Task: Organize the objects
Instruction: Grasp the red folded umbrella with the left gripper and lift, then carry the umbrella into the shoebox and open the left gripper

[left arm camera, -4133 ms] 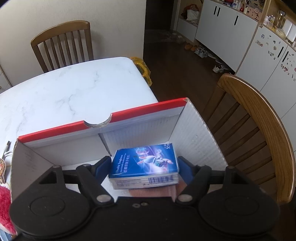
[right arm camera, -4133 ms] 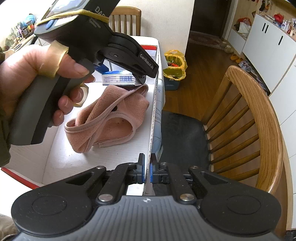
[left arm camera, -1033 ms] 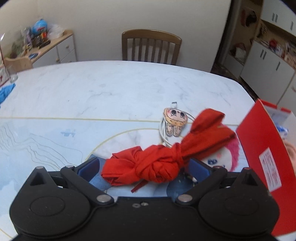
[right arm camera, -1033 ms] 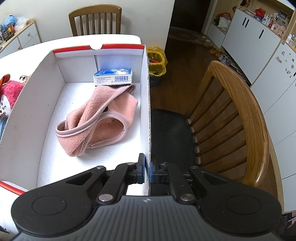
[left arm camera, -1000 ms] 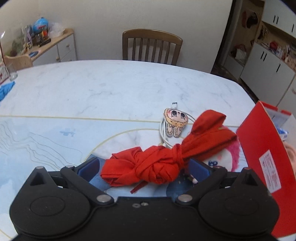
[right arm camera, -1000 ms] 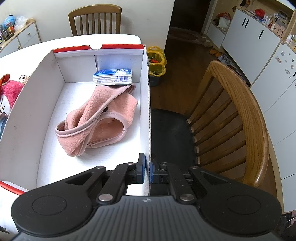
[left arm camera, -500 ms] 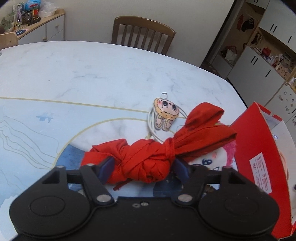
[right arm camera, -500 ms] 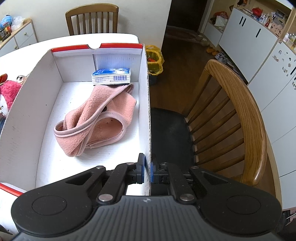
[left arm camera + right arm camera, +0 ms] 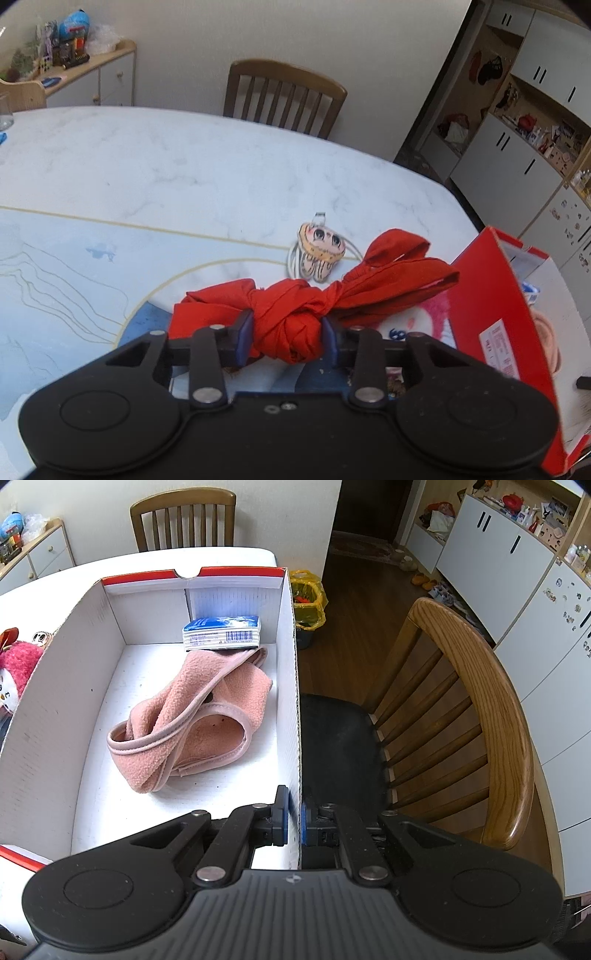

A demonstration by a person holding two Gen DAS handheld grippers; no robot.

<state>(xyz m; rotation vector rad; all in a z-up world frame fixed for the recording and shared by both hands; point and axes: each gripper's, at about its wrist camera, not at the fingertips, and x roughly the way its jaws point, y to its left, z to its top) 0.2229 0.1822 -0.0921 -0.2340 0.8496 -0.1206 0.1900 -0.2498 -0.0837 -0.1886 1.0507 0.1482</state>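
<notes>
Both pads of your left gripper point(image 9: 286, 334) have just closed onto the knotted red cloth point(image 9: 295, 314), which lies on the surface point(image 9: 184, 166) just left of the box point(image 9: 295, 701). Your right gripper point(image 9: 294, 821) pinches the box's right wall; pink cloth point(image 9: 195, 716) lies inside.

Both cameras look down from close up, left at the table point(image 9: 184, 173), right into the box point(image 9: 291, 686), which both show.
</notes>
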